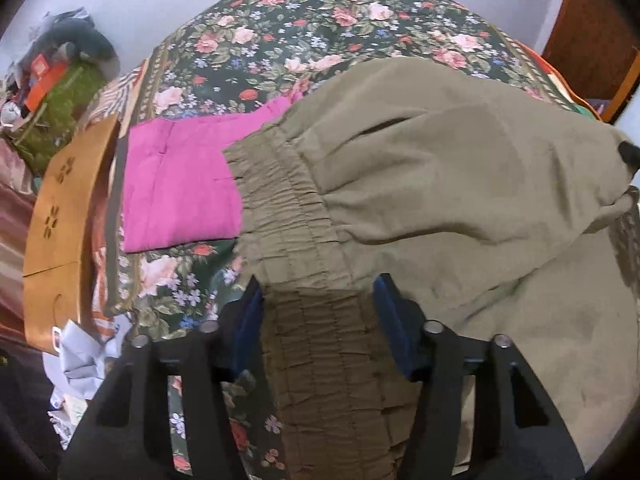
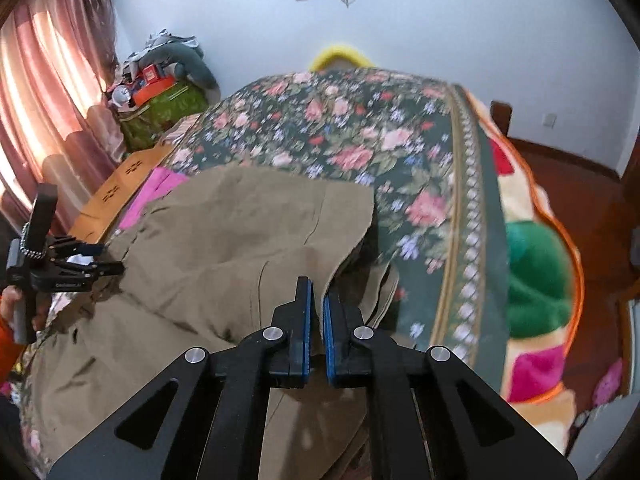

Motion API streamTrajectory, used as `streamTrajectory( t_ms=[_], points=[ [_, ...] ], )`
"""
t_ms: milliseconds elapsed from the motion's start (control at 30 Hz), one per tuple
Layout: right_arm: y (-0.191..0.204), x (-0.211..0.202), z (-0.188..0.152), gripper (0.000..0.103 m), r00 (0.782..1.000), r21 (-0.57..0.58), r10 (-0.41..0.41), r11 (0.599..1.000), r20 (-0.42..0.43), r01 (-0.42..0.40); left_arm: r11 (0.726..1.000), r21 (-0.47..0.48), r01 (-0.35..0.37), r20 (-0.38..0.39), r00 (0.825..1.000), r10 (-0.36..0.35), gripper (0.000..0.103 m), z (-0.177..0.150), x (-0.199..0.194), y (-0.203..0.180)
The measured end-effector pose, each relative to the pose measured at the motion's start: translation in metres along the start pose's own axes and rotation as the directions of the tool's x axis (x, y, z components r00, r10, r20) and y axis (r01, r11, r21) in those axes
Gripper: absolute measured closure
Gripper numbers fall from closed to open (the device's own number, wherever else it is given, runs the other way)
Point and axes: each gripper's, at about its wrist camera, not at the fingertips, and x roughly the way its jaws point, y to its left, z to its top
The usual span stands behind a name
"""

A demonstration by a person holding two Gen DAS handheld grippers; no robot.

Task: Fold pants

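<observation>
Olive-khaki pants (image 1: 440, 184) lie on the floral bedspread (image 1: 320, 28), partly folded over. My left gripper (image 1: 318, 292) has its jaws wide apart with the gathered elastic waistband (image 1: 320, 340) lying between them. My right gripper (image 2: 318, 292) is shut on a fold of the pants fabric (image 2: 240, 232) and holds it raised. The left gripper also shows at the left edge of the right wrist view (image 2: 96, 264), at the waistband end.
A pink folded cloth (image 1: 180, 184) lies beside the waistband. An orange-brown board (image 1: 68, 216) runs along the bed's left edge. A cluttered green pile (image 2: 160, 100) and a pink curtain (image 2: 48, 100) stand left. A colourful blanket (image 2: 536, 272) hangs off the right side.
</observation>
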Motion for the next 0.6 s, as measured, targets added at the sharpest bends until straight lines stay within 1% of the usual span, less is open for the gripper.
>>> streamTrajectory(
  t_ms=[67, 133, 200, 267, 333, 433, 600],
  points=[
    [-0.003, 0.006, 0.003, 0.098, 0.999, -0.007, -0.032, 0.999, 0.003, 0.032, 1.0, -0.012, -0.019, -0.005, 1.0, 0.019, 0.051, 0.004, 0.005, 0.003],
    [-0.005, 0.016, 0.003, 0.099, 0.998, -0.02, -0.069, 0.997, -0.008, 0.069, 1.0, -0.029, -0.013, -0.014, 1.0, 0.012, 0.051, 0.005, 0.011, 0.006],
    [-0.011, 0.03, 0.001, 0.099, 0.995, -0.022, -0.097, 0.995, -0.036, 0.096, 0.999, -0.052, -0.016, -0.02, 1.0, 0.015, 0.049, 0.003, 0.018, 0.01],
    [-0.017, 0.044, -0.005, 0.1, 0.991, -0.02, -0.116, 0.993, -0.069, 0.115, 0.997, -0.069, -0.027, -0.014, 1.0, 0.026, 0.046, 0.0, 0.02, 0.012],
    [-0.019, 0.052, -0.012, 0.1, 0.987, -0.02, -0.125, 0.992, -0.098, 0.124, 0.995, -0.094, -0.03, -0.007, 1.0, 0.03, 0.04, -0.003, 0.021, 0.015],
    [-0.022, 0.063, -0.021, 0.1, 0.982, -0.025, -0.138, 0.99, -0.131, 0.135, 0.993, -0.118, -0.023, -0.008, 1.0, 0.022, 0.036, -0.005, 0.024, 0.019],
    [-0.022, 0.056, -0.018, 0.1, 0.98, -0.019, -0.136, 0.991, -0.142, 0.135, 0.996, -0.092, -0.02, -0.002, 1.0, 0.02, 0.034, -0.004, 0.02, 0.018]
  ],
)
